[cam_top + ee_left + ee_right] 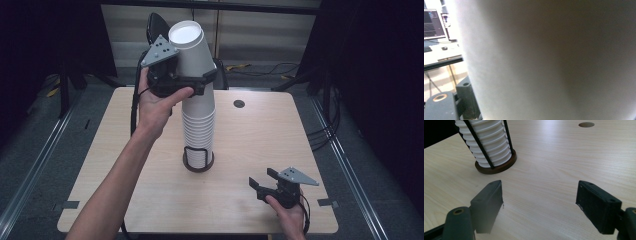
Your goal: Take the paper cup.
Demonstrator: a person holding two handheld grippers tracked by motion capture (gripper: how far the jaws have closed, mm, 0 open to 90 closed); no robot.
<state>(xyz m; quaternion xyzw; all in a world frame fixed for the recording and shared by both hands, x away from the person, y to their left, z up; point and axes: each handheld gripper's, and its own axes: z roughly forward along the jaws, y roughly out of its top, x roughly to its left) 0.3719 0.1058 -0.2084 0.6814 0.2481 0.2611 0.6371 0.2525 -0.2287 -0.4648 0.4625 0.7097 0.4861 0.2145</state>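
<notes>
**Left gripper clamped on the top cup of a stack; right gripper apart on the table**

The top cup (192, 47) is a plain white paper cup, tapered, mouth up, with a rolled rim and a white inside. It is tilted toward the left and away from the person, sitting at the upper end of the stack of cups (199, 130). In the left gripper view its wall (554, 60) spans the frame as a smooth off-white surface, shaded toward the right. No print, logo or writing can be read on it.

The stack consists of matching white cups nested mouth up, their rims forming close ridges. It stands in a holder (198, 159) with a dark round base and thin black upright wires, set near the middle of the light wooden table (125, 195). In the right gripper view the wires run up along the ridged cups (488, 143).

The left gripper (192, 84) is raised above the table, and its jaws are closed against the sides of the top cup.

The right gripper (262, 178) rests low at the table's near right corner, well apart from the holder. Its jaws stand wide apart with bare tabletop between them.

A round hole (239, 104) lies in the far part of the table.
</notes>
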